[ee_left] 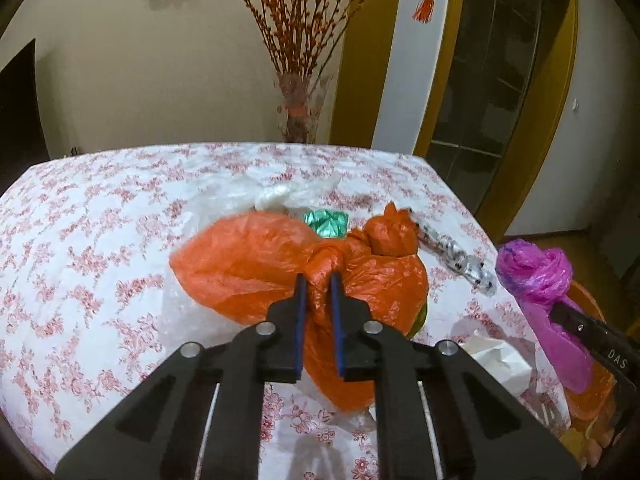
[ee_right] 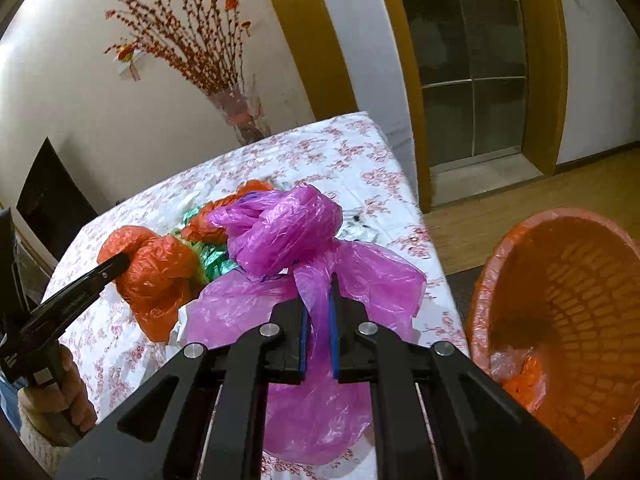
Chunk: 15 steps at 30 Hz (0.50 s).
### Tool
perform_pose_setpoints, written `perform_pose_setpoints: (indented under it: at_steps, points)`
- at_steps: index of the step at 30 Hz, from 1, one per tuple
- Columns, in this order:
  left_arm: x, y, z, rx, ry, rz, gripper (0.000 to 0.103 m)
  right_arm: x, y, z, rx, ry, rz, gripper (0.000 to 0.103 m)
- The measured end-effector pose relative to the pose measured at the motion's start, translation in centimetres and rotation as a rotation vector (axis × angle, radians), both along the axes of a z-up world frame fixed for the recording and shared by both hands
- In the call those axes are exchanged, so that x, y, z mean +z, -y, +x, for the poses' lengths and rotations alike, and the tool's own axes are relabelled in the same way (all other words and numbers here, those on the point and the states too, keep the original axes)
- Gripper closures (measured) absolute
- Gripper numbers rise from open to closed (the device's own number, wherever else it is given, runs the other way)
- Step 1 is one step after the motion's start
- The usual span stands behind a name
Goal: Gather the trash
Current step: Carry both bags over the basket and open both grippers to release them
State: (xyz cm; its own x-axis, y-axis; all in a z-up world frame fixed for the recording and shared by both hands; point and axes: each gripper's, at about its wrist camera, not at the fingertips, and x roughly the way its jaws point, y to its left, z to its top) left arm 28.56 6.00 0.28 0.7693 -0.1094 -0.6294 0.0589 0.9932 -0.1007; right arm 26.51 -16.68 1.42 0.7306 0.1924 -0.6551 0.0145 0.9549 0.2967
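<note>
Left hand-held gripper (ee_left: 319, 280) pinches a crinkled orange bag (ee_left: 248, 264); right hand-held gripper (ee_right: 319, 282) a knotted magenta bag (ee_right: 280, 232).

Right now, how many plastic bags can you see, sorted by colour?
Orange bag: 1, gripped by the left gripper
Pink bag: 1, gripped by the right gripper
Green bag: 1
White or clear bag: 1, possibly more
Total: 4

Black hand-held gripper (ee_left: 319, 280) with blue finger pads (ee_left: 301, 320), silver screws, bare-skinned hand (ee_right: 60, 392), cream knit cuff
</note>
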Motion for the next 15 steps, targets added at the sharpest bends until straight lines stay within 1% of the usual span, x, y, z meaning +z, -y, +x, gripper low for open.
perform_pose_setpoints:
  at_steps: [8,13,15]
  points:
    - [3.2,0.5,-0.8,0.009,0.076,-0.024,0.091,1.6,2.3,-1.4,-0.064,0.061,0.017,0.095]
    - [4.9,2.1,-1.2,-0.019,0.113,-0.044,0.091,2.7,3.8,-2.8,-0.119,0.11,-0.015,0.096]
    - [5.5,3.3,-1.4,-0.047,0.123,-0.061,0.091,3.2,4.4,-3.5,-0.145,0.131,-0.033,0.095]
